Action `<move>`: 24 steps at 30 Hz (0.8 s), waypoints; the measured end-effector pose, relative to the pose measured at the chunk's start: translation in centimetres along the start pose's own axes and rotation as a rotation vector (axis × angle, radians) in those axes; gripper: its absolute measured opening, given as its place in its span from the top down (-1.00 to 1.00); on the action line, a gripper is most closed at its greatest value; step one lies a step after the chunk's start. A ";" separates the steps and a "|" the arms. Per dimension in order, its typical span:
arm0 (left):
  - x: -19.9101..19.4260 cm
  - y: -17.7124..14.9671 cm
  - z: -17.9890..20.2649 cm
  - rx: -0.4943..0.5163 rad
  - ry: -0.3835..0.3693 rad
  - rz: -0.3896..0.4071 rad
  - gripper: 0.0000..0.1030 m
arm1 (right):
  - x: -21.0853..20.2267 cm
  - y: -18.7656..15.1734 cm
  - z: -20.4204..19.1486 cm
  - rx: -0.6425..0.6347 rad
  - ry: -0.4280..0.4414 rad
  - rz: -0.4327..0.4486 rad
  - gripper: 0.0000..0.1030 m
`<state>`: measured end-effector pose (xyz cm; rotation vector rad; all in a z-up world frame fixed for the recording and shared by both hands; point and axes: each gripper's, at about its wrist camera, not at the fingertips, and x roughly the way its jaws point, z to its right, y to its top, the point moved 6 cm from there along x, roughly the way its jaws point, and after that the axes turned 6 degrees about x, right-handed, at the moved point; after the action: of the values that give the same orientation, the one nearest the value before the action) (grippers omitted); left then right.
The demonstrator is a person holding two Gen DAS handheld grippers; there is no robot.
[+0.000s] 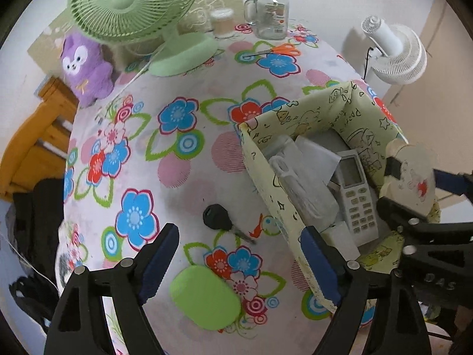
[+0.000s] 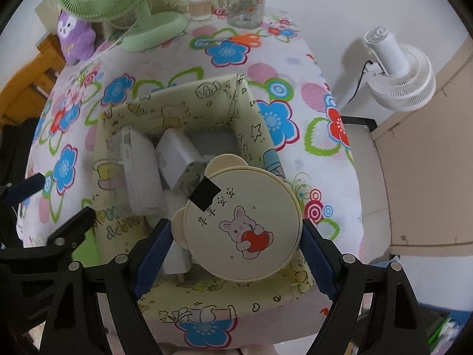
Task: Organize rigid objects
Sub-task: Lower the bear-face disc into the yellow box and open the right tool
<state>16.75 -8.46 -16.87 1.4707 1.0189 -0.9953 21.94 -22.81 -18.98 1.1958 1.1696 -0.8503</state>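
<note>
The fabric box at frame centre holds a remote and white chargers. The right gripper clamps a round bear-eared case, face up. The left gripper gapes wide, empty.

The left tongs gape empty above the flower-patterned tabletop, over a black-headed key and a lime-green oval case, beside the pale-yellow cartoon-printed fabric box.

The desk is bare cloth left of the fabric box; only a car key and a green case lie there. The box is crowded: remote, white chargers. A round bunny tin hangs over its opening, blocking entry.
</note>
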 end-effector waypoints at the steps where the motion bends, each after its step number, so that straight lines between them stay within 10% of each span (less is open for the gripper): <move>1: -0.1 -0.1 0.0 -0.005 0.001 0.001 -0.68 | 0.1 0.0 -0.1 -0.011 -0.004 0.001 -0.67; 24: -1.6 -1.3 0.4 -0.042 0.022 0.029 -0.69 | -0.8 -0.8 -0.4 -0.080 0.028 0.040 -0.73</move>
<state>14.98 -8.91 -15.80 1.4612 1.0253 -0.9340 20.92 -22.65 -18.41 1.1654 1.1878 -0.7519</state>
